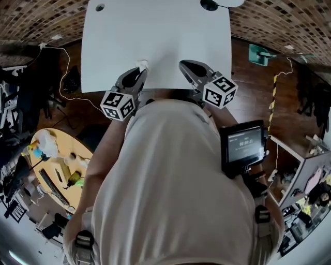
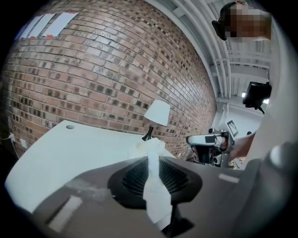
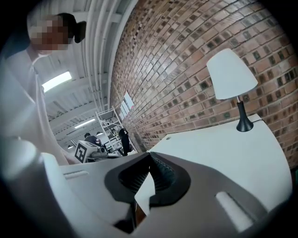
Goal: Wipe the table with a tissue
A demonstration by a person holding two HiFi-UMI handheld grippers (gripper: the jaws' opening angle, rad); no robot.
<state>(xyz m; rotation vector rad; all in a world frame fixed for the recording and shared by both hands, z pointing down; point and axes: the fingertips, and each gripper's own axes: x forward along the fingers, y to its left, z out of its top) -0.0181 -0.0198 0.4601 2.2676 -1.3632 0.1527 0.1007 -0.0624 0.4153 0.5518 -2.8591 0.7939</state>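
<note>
Over the table [image 1: 155, 41], left hand-held gripper [image 1: 139, 72] pinches tissue [image 2: 153, 186]; right hand-held gripper [image 1: 182, 64] clenched.

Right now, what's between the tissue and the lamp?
Only bare table lies between the tissue and the lamp, as the head view shows.

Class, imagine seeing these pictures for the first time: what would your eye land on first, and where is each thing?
A crumpled white tissue stands pinched in the left tongs, at the near edge of the white table. At the table's far end, a lamp with a white shade stands before the brick wall.
</note>
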